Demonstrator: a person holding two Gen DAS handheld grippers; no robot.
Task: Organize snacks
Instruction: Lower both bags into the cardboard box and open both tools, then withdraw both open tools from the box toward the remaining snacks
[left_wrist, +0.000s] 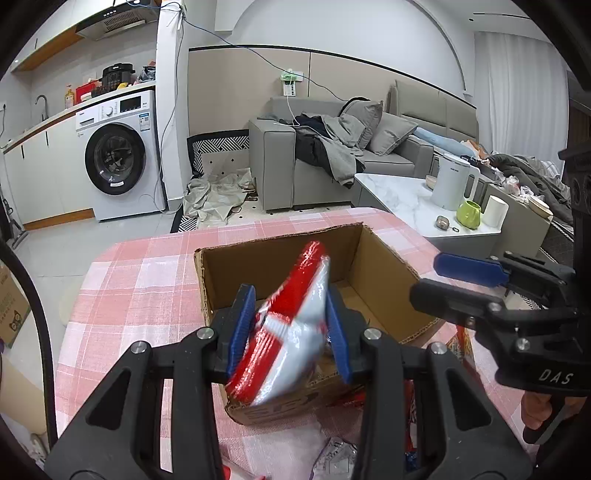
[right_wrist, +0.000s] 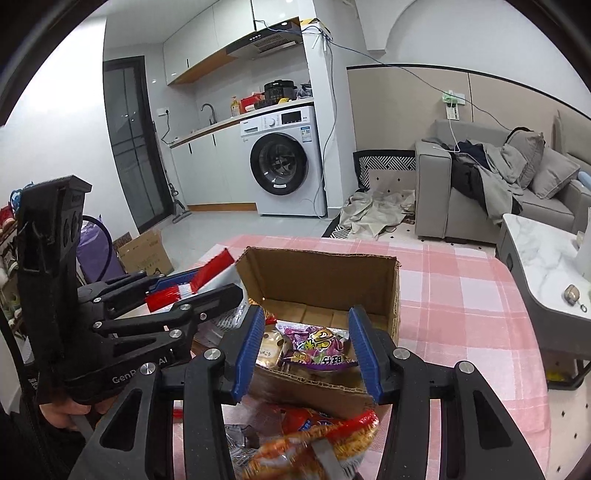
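Note:
My left gripper is shut on a red-and-white snack bag, which hangs tilted over the near left part of an open cardboard box. The same bag shows at the box's left in the right wrist view. My right gripper is open over the near edge of the box, with nothing between its pads. It also reaches in from the right in the left wrist view. In the box lie a purple snack pack and a pale one. An orange-red snack bag lies on the table below my right gripper.
The box stands on a table with a pink checked cloth. More wrappers lie at its near edge. To the right, a low marble table carries a white kettle and a green mug. Another cardboard box sits on the floor.

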